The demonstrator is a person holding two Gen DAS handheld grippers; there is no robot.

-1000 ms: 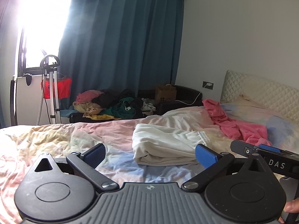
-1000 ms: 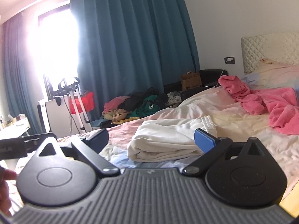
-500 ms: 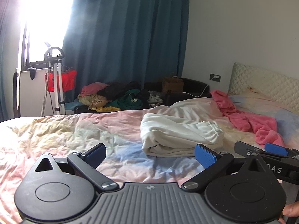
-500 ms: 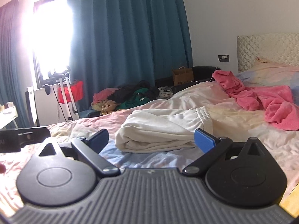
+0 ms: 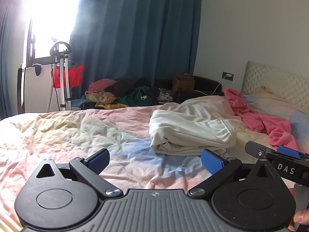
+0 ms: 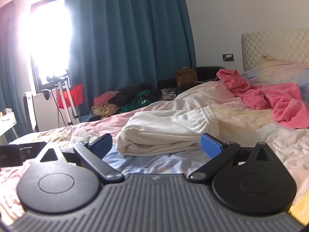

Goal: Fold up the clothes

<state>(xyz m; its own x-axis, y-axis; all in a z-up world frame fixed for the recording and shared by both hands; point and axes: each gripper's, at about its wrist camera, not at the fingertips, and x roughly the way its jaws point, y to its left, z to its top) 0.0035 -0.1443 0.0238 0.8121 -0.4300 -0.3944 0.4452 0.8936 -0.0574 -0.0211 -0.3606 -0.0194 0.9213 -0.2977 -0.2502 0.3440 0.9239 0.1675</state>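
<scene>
The folded cream sweatpants [image 5: 190,135] are lying on the pastel duvet [image 5: 77,135], partly hidden by the wide-spread, empty left gripper [image 5: 155,159] and right gripper [image 6: 156,145].

Right gripper [image 6: 156,147] spreading wide at lower frame, holding nothing. Folded cream garment [image 6: 166,133] lying centre on the bed [image 6: 251,135]; pink towel [image 6: 270,100] sprawling at right.
</scene>
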